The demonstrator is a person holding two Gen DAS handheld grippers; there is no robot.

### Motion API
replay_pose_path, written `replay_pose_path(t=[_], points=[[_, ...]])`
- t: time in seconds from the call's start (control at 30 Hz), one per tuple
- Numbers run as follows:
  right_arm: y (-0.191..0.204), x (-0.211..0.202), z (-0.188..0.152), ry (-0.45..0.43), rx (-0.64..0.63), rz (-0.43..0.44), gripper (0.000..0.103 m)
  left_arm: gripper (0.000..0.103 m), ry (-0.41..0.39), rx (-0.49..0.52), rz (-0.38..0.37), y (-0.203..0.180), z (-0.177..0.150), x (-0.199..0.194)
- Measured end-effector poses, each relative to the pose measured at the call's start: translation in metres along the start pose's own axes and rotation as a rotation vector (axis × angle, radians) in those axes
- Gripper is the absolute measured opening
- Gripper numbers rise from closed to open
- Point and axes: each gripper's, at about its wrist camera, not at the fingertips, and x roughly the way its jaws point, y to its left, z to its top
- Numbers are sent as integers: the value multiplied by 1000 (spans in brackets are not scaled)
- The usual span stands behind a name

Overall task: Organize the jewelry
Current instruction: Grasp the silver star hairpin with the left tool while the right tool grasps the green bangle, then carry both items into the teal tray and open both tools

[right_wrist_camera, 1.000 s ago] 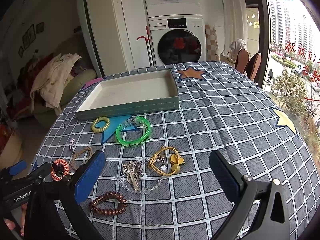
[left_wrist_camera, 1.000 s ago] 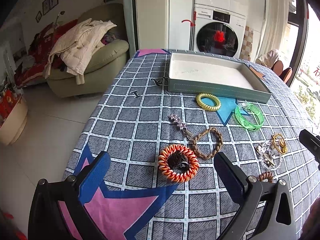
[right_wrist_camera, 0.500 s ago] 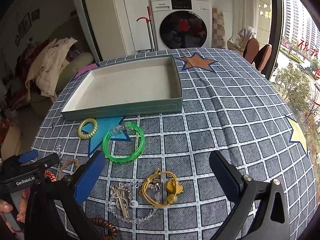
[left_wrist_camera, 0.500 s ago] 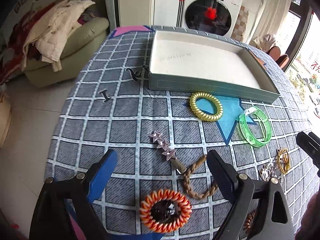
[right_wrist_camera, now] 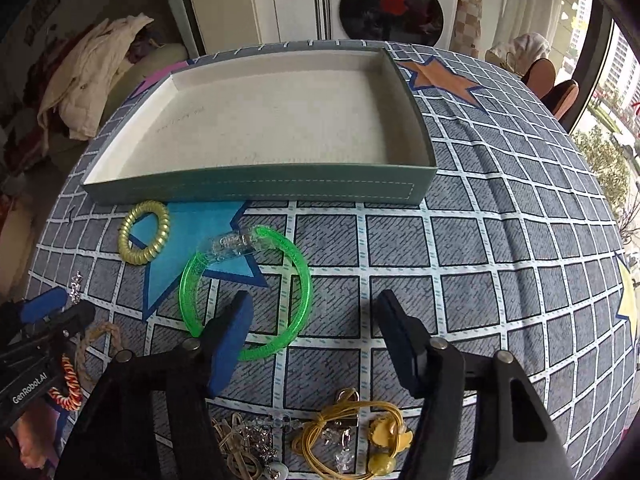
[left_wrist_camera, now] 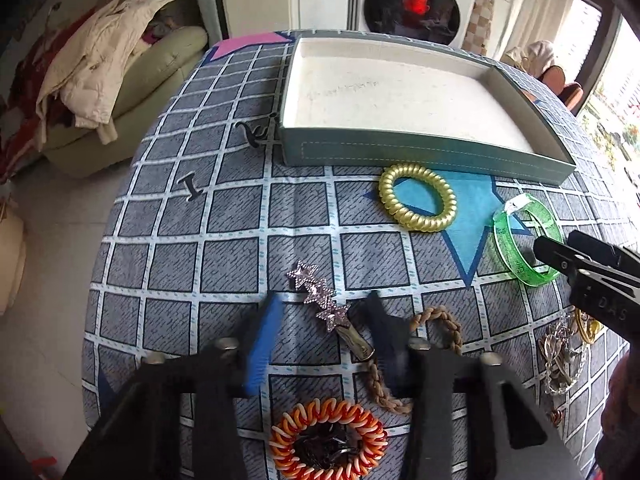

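Observation:
A hair clip with pink stars [left_wrist_camera: 320, 296] lies on the checked tablecloth. My left gripper [left_wrist_camera: 324, 300] is low over it, one blue pad on each side. Its jaws are closing and I see no pad touching the clip. In the right wrist view my right gripper [right_wrist_camera: 314, 298] straddles the near rim of the green bangle [right_wrist_camera: 298, 320]. The left pad [right_wrist_camera: 236, 320] sits inside the ring and the other outside. These jaws are closing too, still apart from the rim. The teal tray [right_wrist_camera: 260, 190] with a white inside stands just beyond, with nothing in it.
A gold coil tie [left_wrist_camera: 416, 200] lies in front of the tray. An orange coil tie [left_wrist_camera: 328, 440], a braided loop [left_wrist_camera: 436, 320], a yellow cord with charms [right_wrist_camera: 352, 432] and a crystal bracelet [right_wrist_camera: 248, 440] lie near me. Two small black clips [left_wrist_camera: 256, 132] sit by the table's left edge.
Both grippers came forward and down towards the table. The left one's jaws narrowed around the star clip. The right one's jaws narrowed over the green bangle's near rim.

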Motion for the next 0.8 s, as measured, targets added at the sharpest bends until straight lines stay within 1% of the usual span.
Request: replay_pose_path(t=[0.07, 0.13, 0.2, 0.27, 0.37, 0.5, 0.63, 0.77, 0.8], points=[[4, -2, -1, -7, -22, 0, 46, 43, -10, 40, 13, -7, 5, 2], [4, -3, -1, -7, -26, 11, 13, 43, -24, 58, -5, -6, 3, 0], [2, -6, -2, -13, -16, 19, 8, 43, -26, 36, -52, -2, 3, -1], [-3, -11, -2, -24, 11, 51, 8, 43, -47, 21, -81, 4, 2, -8], [-14, -22, 1, -44, 41, 91, 8, 43, -81, 26, -112, 7, 5, -22], [-24, -33, 15, -69, 62, 121, 8, 43, -107, 34, -138, 9, 18, -37], [-32, -40, 40, -92, 77, 133, 8, 43, -133, 43, -171, 5, 42, -48], [-36, -40, 72, -112, 74, 119, 8, 43, -182, 83, -143, -6, 83, -49], [-37, -38, 80, -111, 73, 117, 8, 43, -186, 88, -147, -9, 95, -46]])
